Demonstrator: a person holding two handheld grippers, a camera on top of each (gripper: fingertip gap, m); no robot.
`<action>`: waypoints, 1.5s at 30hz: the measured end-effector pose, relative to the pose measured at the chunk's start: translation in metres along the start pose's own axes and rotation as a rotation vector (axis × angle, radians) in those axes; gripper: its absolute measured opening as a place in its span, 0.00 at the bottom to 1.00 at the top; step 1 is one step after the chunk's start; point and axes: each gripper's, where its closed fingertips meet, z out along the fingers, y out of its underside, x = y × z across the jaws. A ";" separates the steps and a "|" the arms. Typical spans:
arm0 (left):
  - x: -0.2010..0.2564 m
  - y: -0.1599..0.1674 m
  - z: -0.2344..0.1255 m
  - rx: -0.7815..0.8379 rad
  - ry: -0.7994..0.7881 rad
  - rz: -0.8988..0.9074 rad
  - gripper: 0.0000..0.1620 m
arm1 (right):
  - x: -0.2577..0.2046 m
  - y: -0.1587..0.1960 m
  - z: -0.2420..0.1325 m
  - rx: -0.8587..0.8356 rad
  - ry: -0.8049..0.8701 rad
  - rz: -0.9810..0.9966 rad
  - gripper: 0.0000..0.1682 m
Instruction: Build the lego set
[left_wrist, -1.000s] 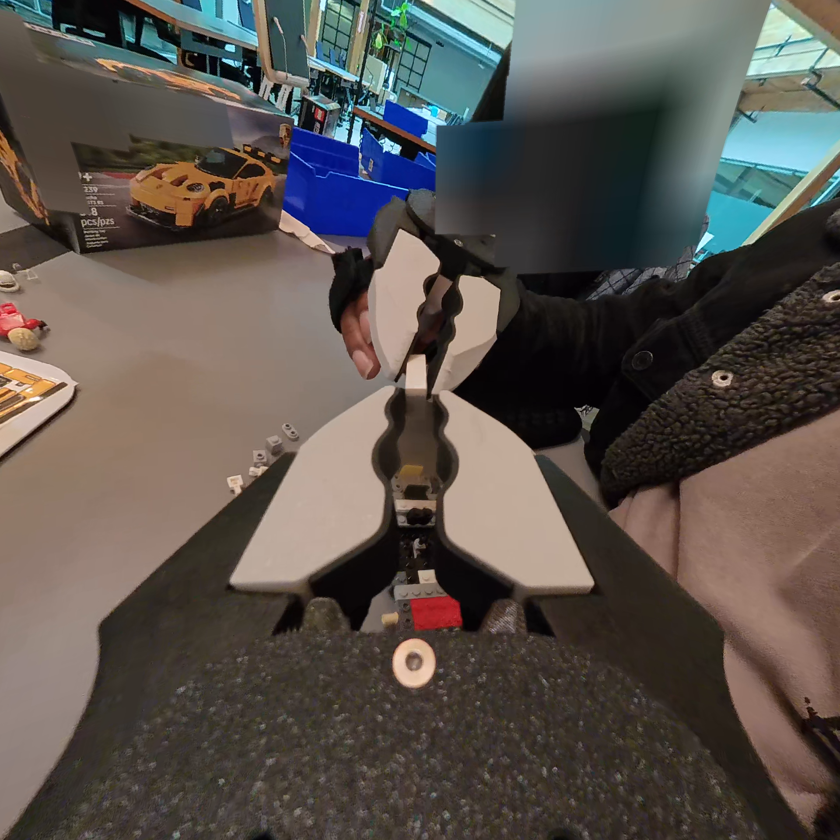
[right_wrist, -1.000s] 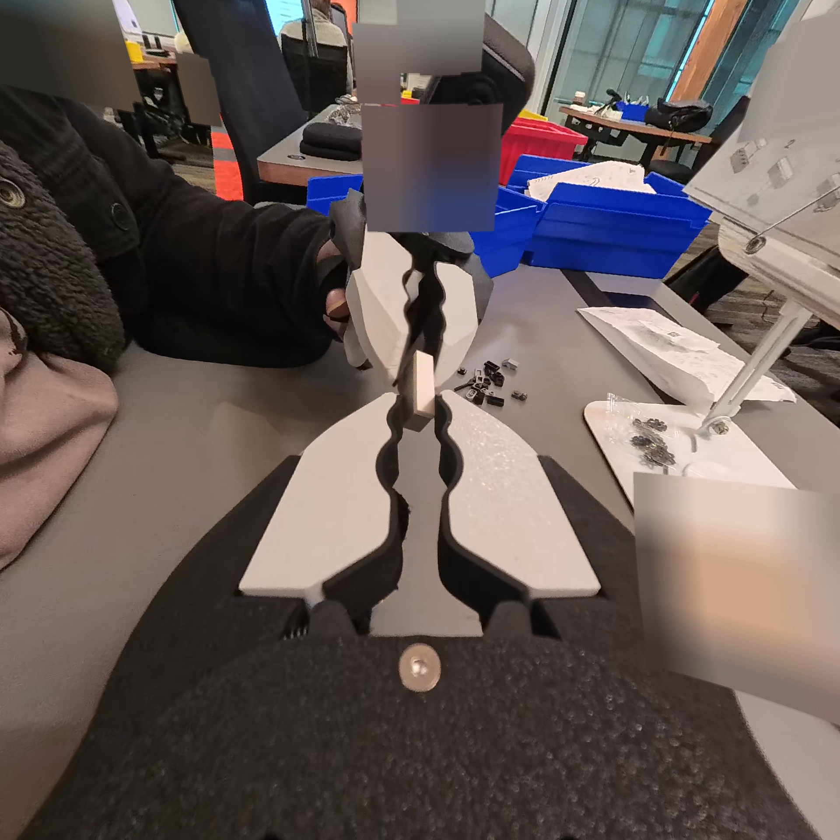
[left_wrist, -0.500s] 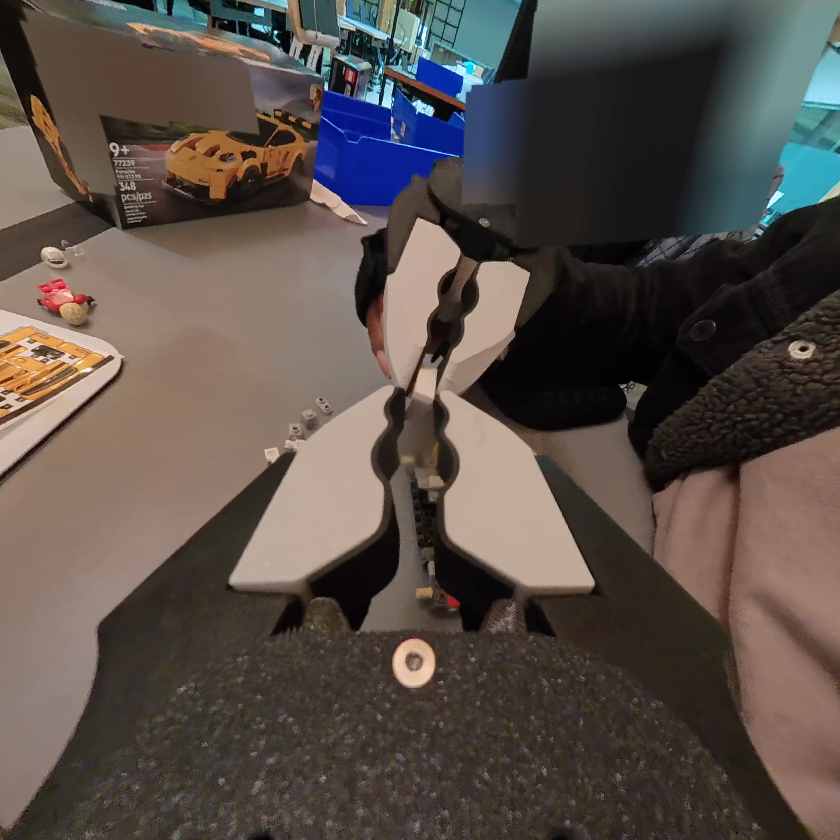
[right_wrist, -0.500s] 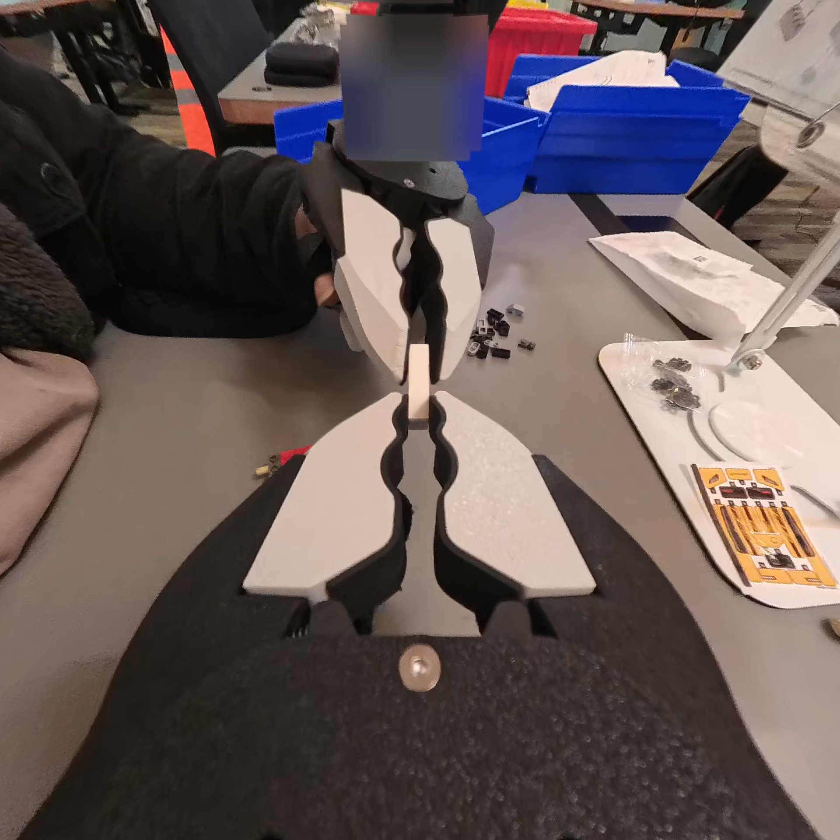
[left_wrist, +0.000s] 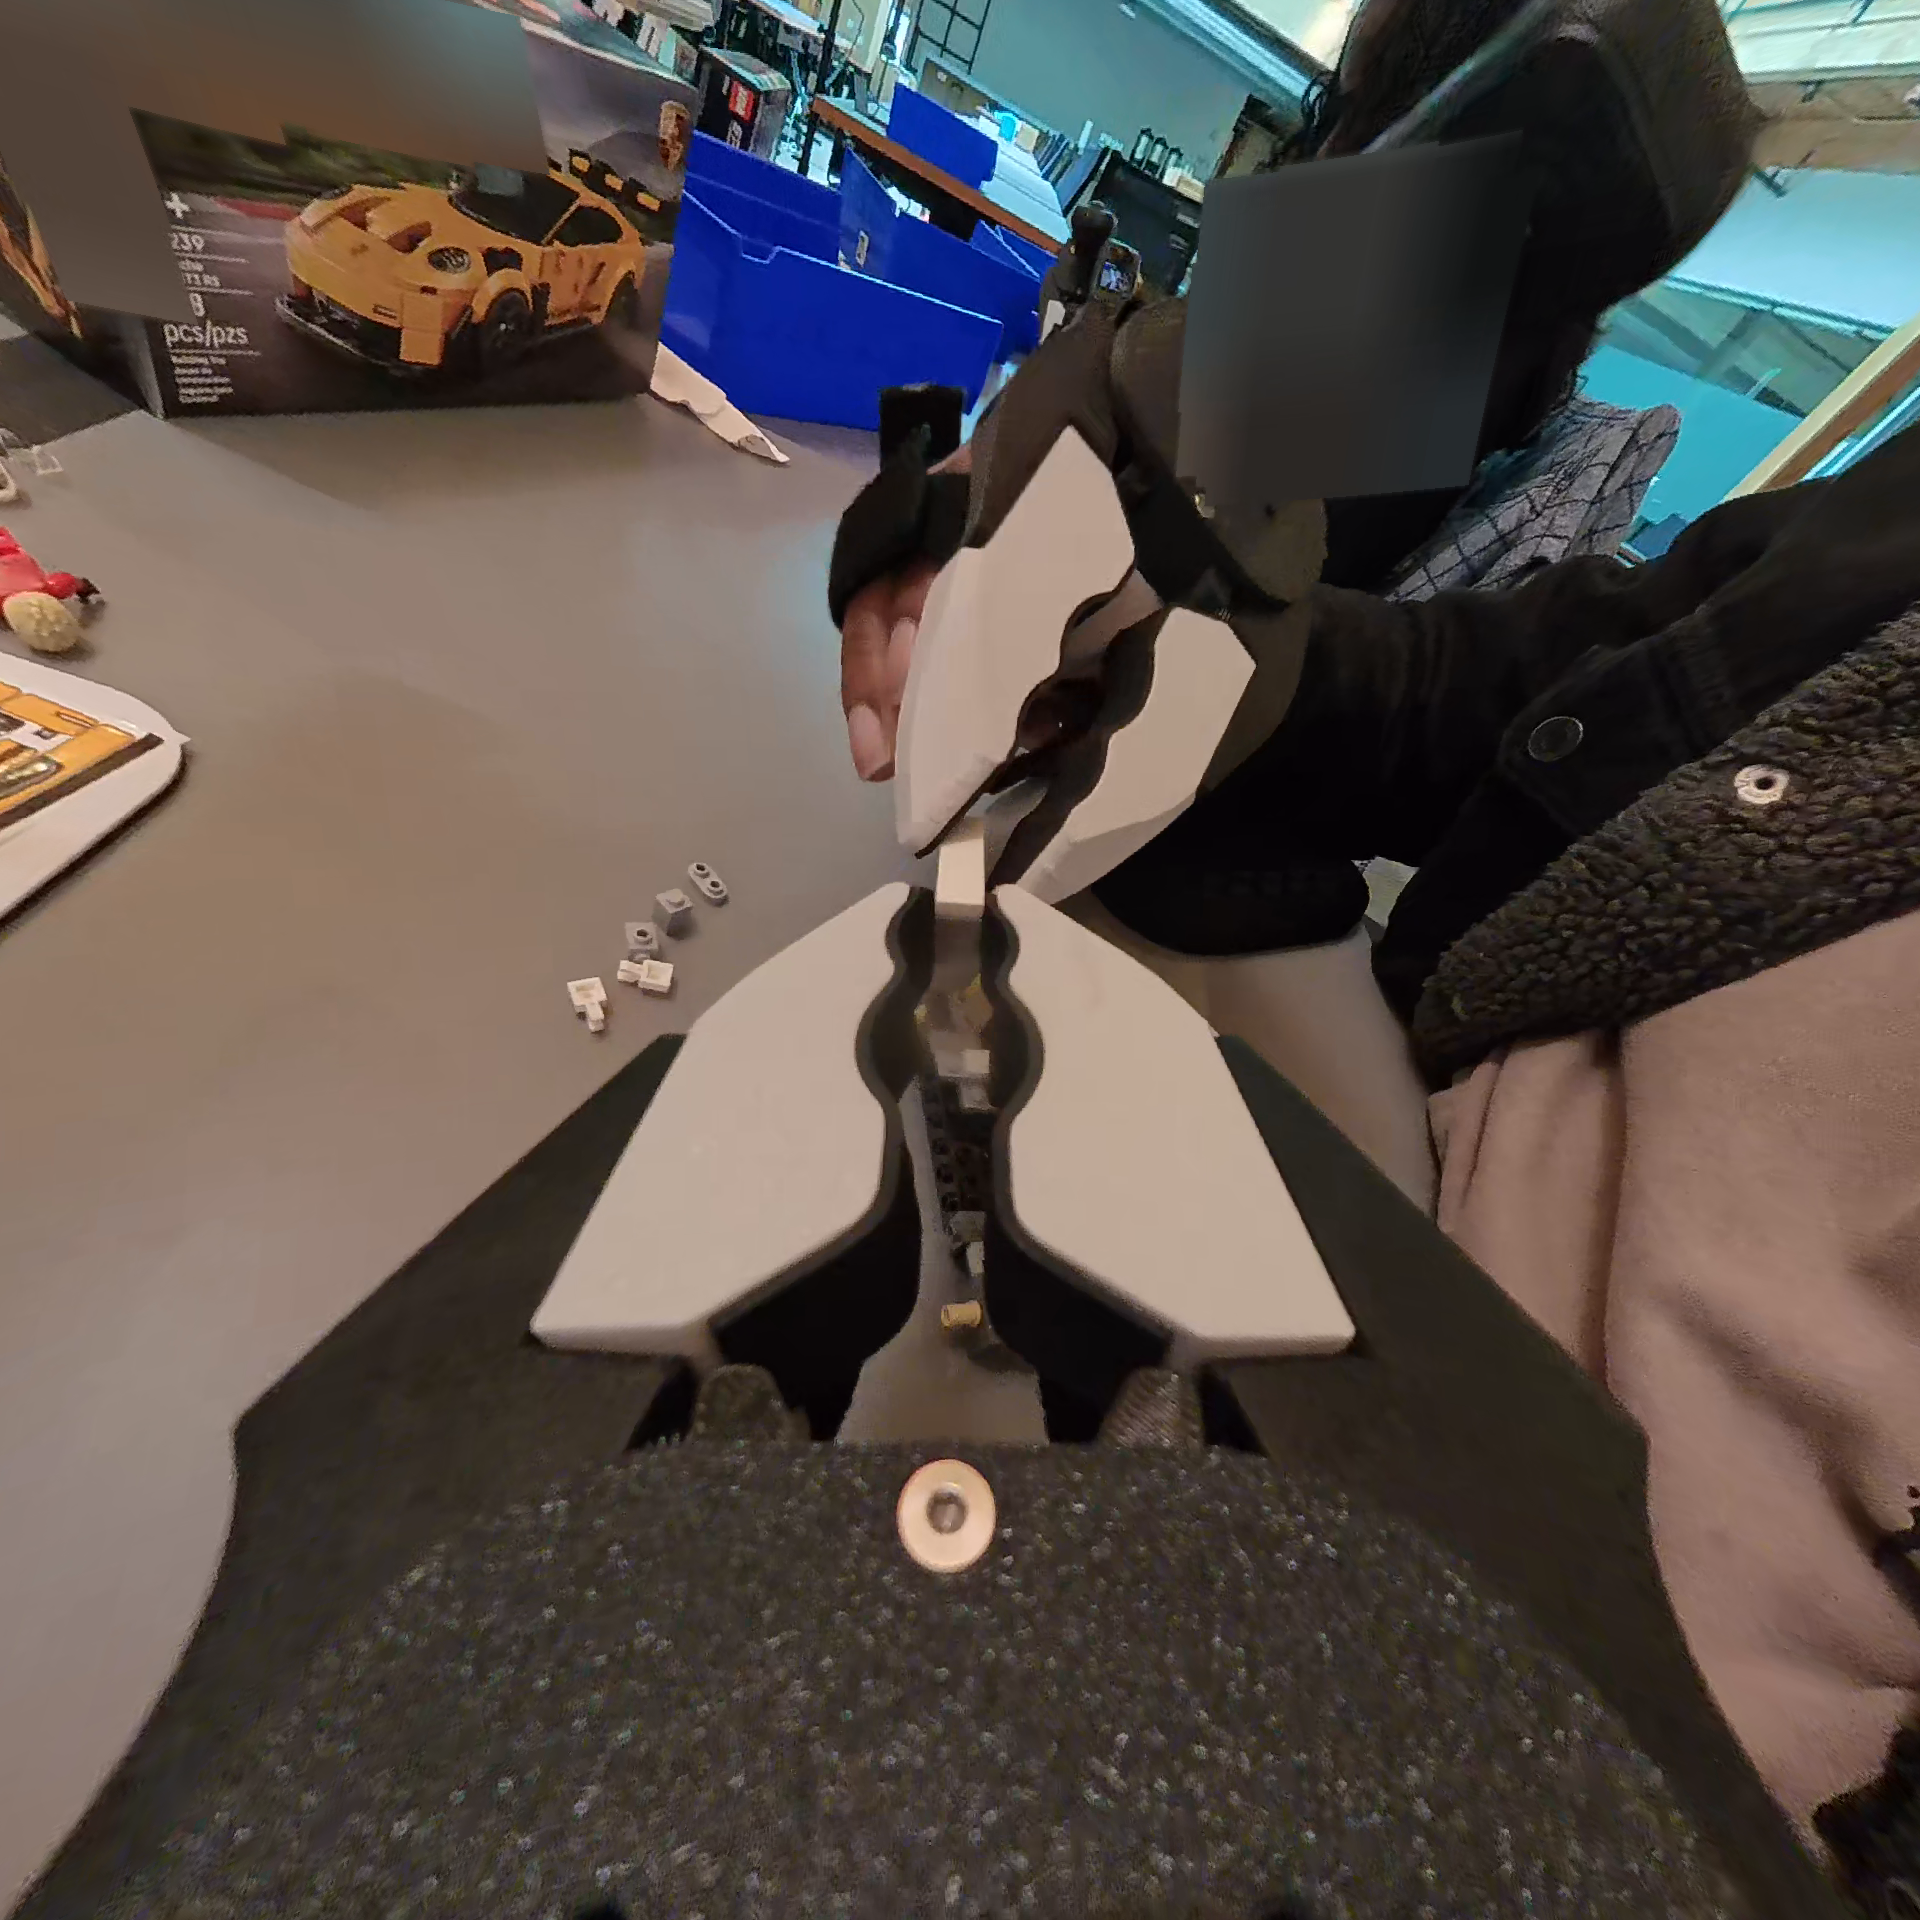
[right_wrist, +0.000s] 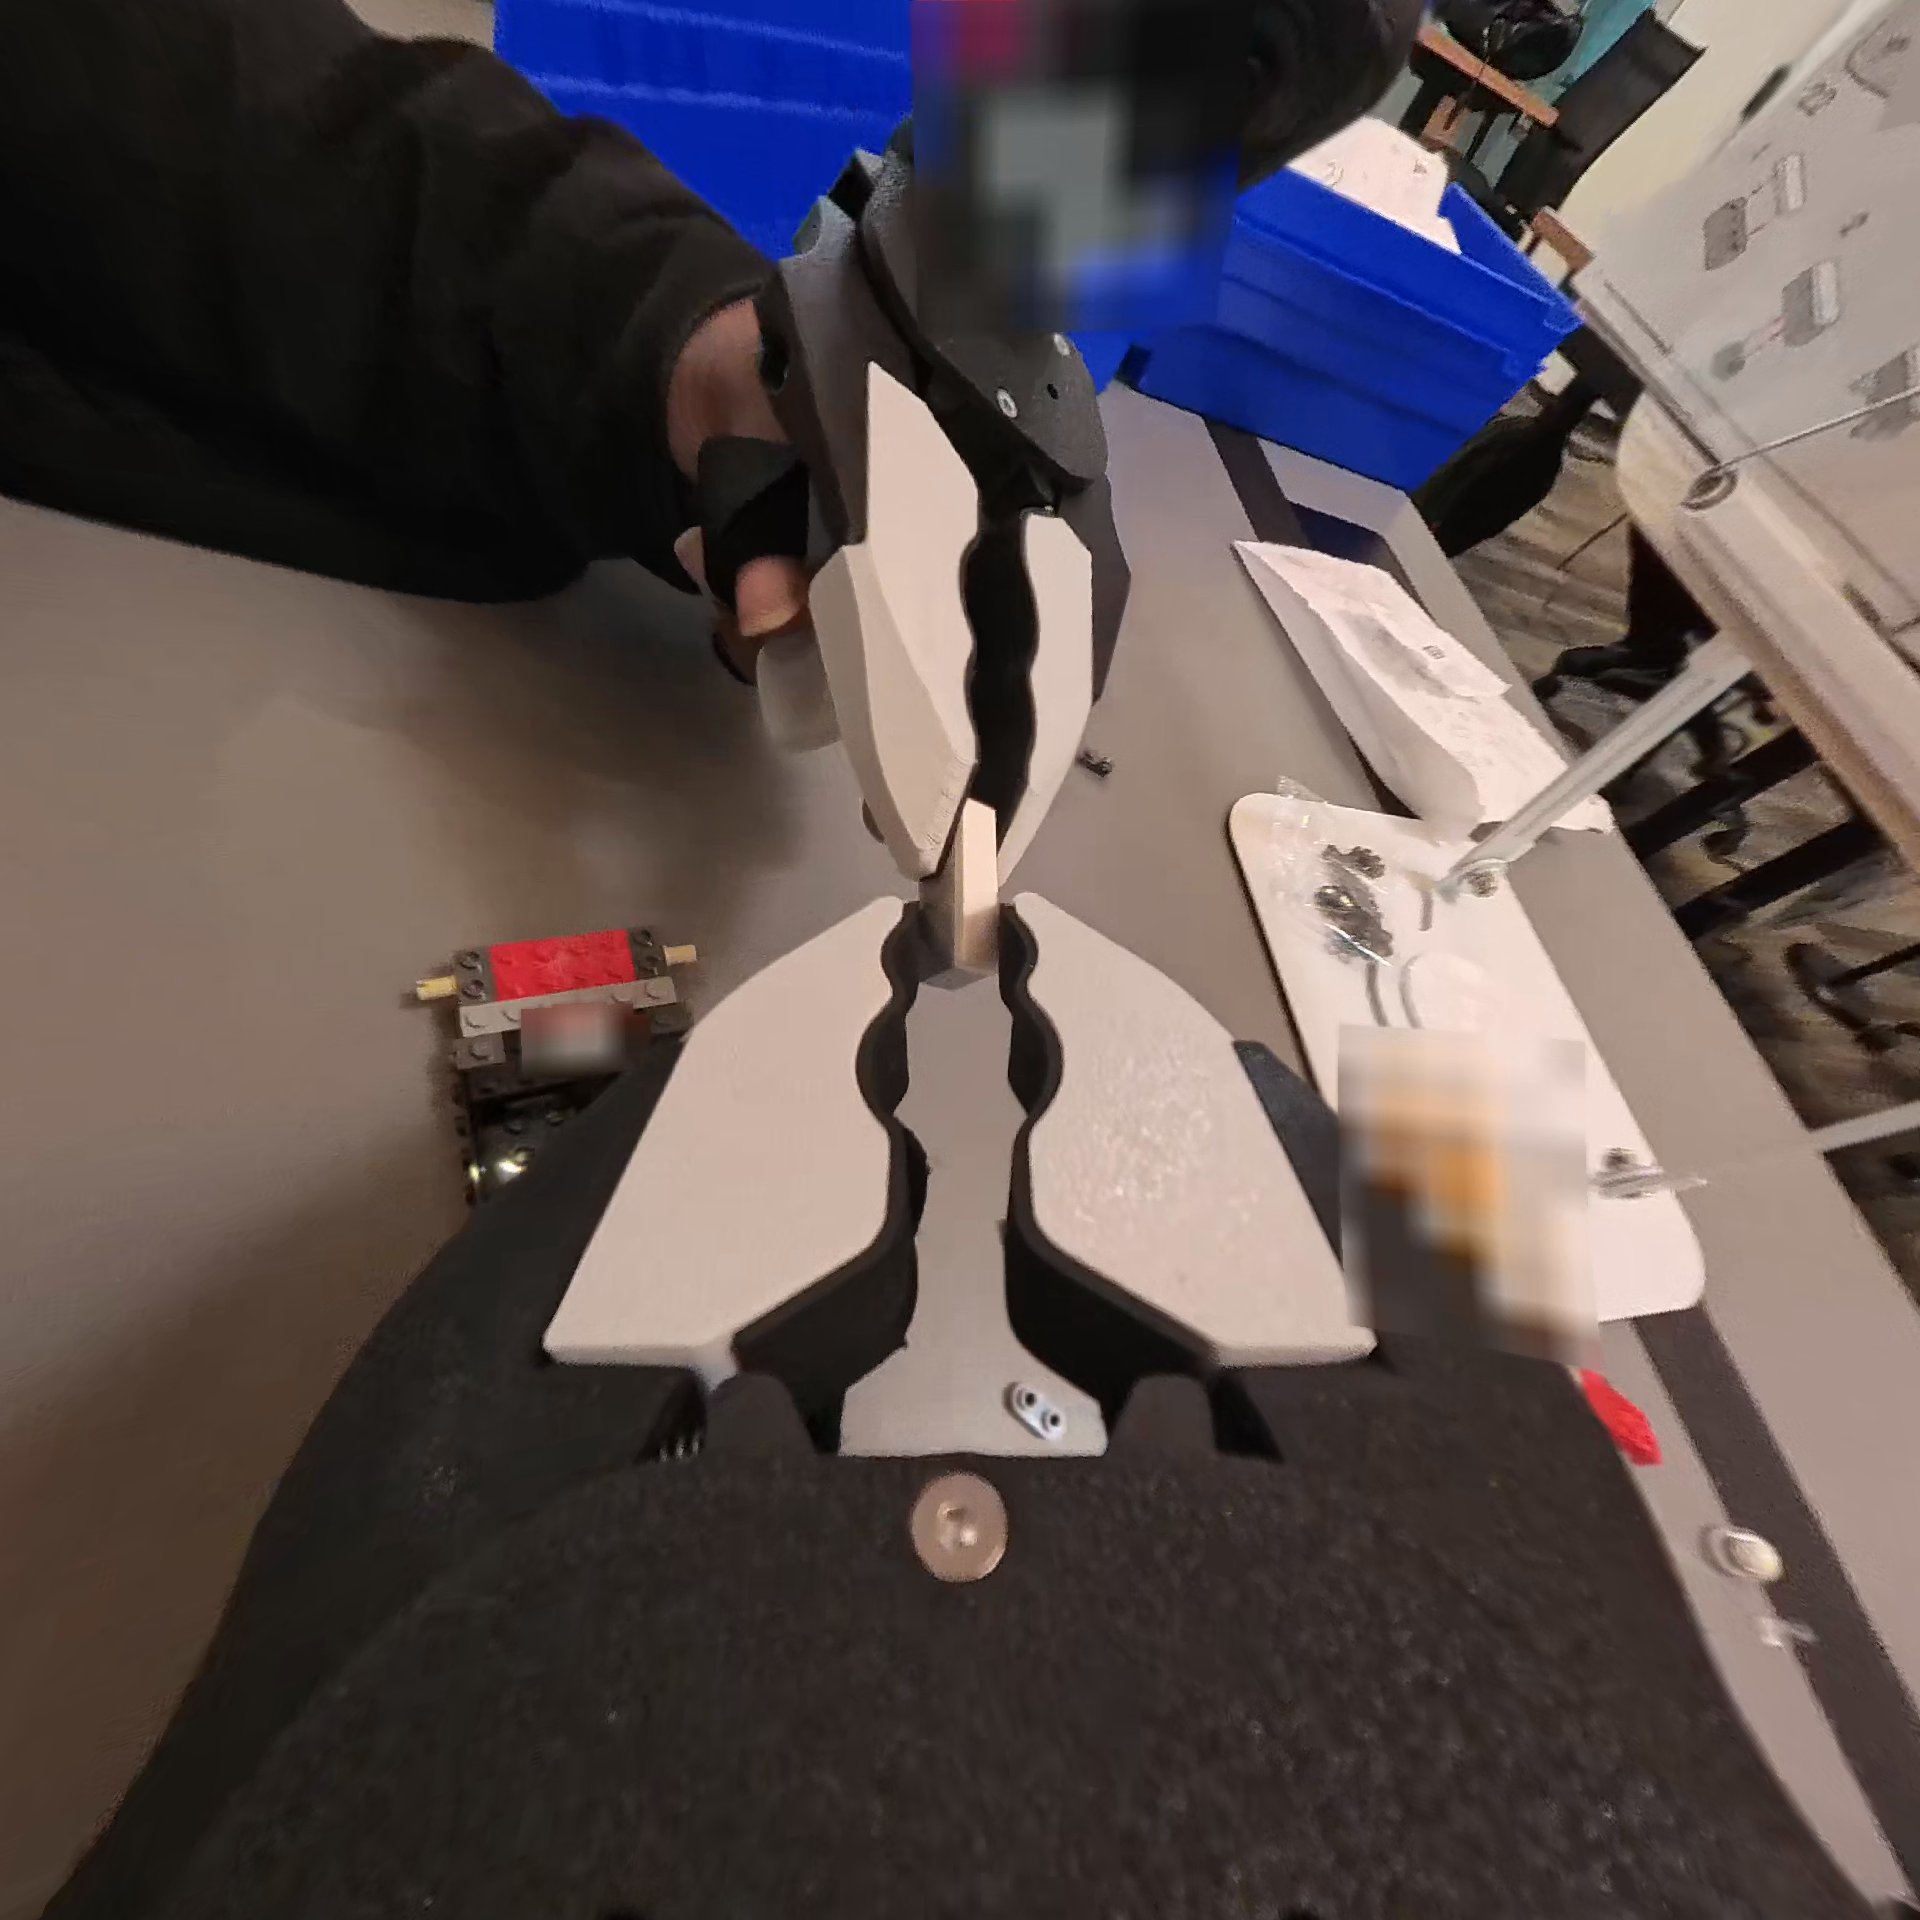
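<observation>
2 hand-held grippers, left hand-held gripper (left_wrist: 958, 902) and right hand-held gripper (right_wrist: 961, 920), each pinching 1 white brick (right_wrist: 977, 894), long axis running tip to tip.

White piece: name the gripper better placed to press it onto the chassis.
Left, probably. Both grippers pinch the piece, but the chassis lies directly below the left gripper; from the right gripper it sits off to one side.
</observation>
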 end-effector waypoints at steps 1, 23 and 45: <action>0.000 0.000 0.000 0.000 0.005 -0.010 0.05 | 0.000 0.000 0.000 -0.007 0.010 -0.022 0.08; 0.001 0.004 0.000 -0.001 0.056 -0.087 0.05 | -0.002 0.000 0.002 -0.040 0.032 -0.112 0.08; -0.001 0.001 -0.005 -0.012 -0.073 0.227 0.14 | -0.003 -0.003 -0.005 0.006 -0.009 -0.015 0.08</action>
